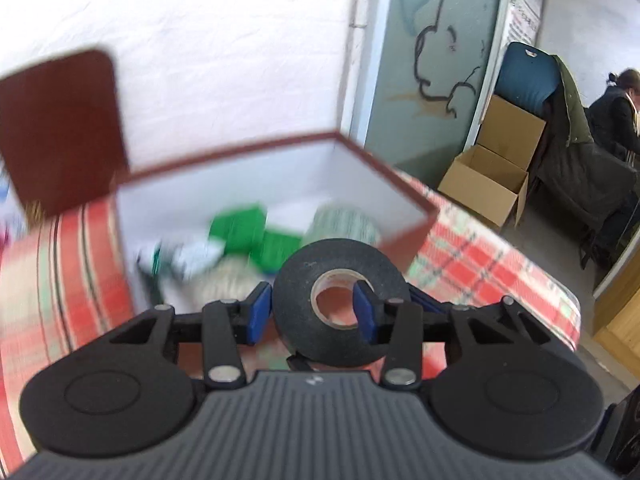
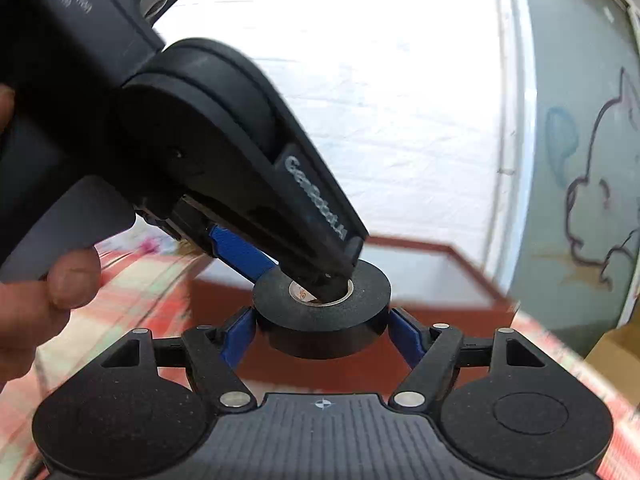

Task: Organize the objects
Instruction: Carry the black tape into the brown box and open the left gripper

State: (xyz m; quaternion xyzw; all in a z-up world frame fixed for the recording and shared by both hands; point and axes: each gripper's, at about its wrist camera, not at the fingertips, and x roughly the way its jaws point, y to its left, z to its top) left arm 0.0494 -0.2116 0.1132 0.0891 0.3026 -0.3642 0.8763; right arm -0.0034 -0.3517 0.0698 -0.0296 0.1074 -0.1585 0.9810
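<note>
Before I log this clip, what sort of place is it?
Probably an informal room used for work or storage, not a lab: a table under a red checked cloth, open cardboard boxes on the floor, a cartoon drawing on the wall, and someone seated nearby.

Tape roll (image 1: 340, 300): matt black, faintly grainy face; core looks like tan paperboard. From the right wrist its rim (image 2: 322, 312) shows a slight sheen.

Left gripper (image 1: 312, 312): matt black plastic links, bright metal rivets, ribbed grey housing; blue pads (image 1: 258, 310) smooth, probably rubbery. Right gripper (image 2: 320, 338): same make, finely textured black discs.

Box (image 1: 404, 208) at 12 o'clock of the roll: reddish-brown outside, smooth white lining, card-like; contents too blurred to judge.

Tablecloth (image 1: 480, 256): woven cloth, red-and-green plaid, matt.

Cardboard carton (image 1: 492, 172) at 2 o'clock: plain brown, dull.

Wall (image 1: 240, 60): white, rough-painted.
</note>
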